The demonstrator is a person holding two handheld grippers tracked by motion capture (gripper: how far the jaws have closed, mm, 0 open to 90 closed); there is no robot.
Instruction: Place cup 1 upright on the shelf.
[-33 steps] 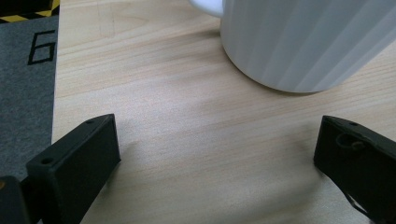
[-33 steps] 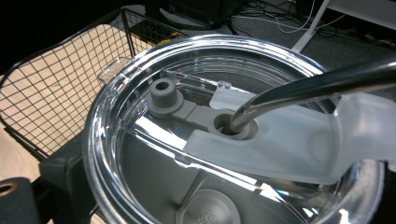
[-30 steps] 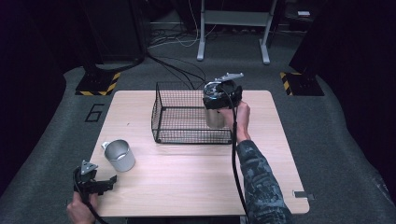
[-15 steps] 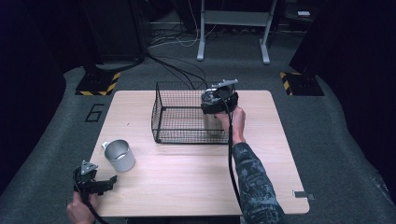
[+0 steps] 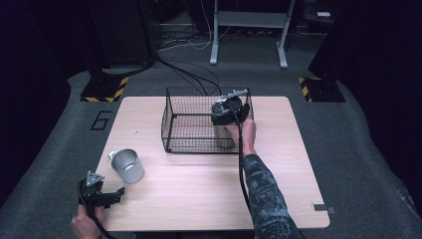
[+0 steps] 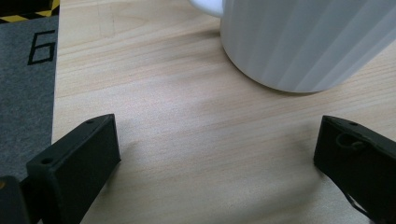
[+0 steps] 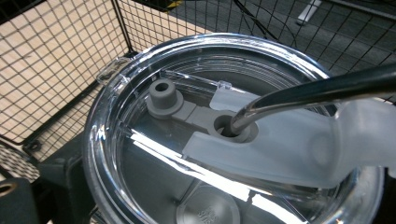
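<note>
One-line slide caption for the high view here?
Right tool holds a steel lidded tumbler with straw inside the black wire basket; left tool rests open near a metal mug.

Dark lab or studio: hazard-striped floor blocks (image 5: pixel 105 89), trailing cables (image 5: pixel 184 74), stand legs (image 5: pixel 215 32).

Dim surroundings, lit tabletop, lid glare

A light wooden bench (image 5: pixel 199 189) stands on grey carpet. On it sit a black wire basket (image 5: pixel 191 122) toward the back and a metal mug (image 5: pixel 127 166) near the front left corner.
</note>
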